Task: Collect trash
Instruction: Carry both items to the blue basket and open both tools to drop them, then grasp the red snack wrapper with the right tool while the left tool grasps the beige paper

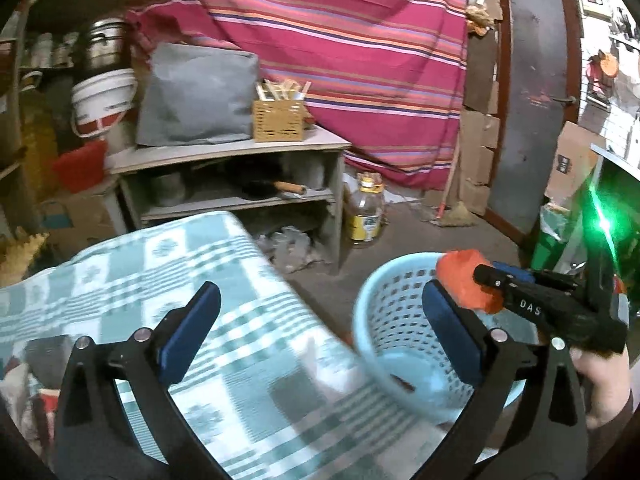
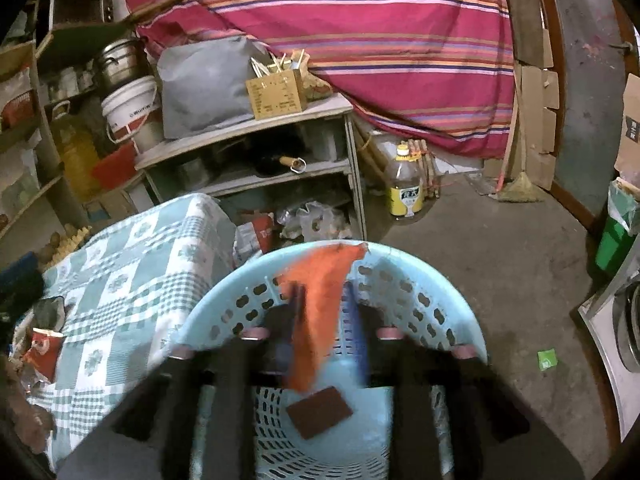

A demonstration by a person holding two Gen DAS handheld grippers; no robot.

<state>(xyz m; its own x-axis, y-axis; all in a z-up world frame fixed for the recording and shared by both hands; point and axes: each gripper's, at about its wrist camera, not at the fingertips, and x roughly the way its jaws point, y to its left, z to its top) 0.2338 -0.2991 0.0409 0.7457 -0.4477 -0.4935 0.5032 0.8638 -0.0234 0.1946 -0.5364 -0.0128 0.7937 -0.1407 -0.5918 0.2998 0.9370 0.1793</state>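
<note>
A light blue perforated basket [image 1: 384, 320] stands on the floor beside the table; it also shows in the right wrist view [image 2: 420, 280]. My right gripper [image 1: 486, 280] is over the basket and is shut on an orange wrapper [image 1: 460, 280]. In the right wrist view the right gripper [image 2: 324, 320] is blurred, with the orange wrapper [image 2: 320, 300] hanging between its fingers. A dark red flat piece [image 2: 319, 411] lies on the basket's bottom. My left gripper [image 1: 320, 332] is open and empty above the table's edge.
The table has a green-and-white checked cloth [image 1: 160, 280], with a red snack packet [image 2: 44, 350] at its left end. A wooden shelf unit [image 1: 240, 184], an oil bottle [image 2: 406, 186], a broom [image 2: 516, 188] and a green scrap [image 2: 547, 359] are on the floor beyond.
</note>
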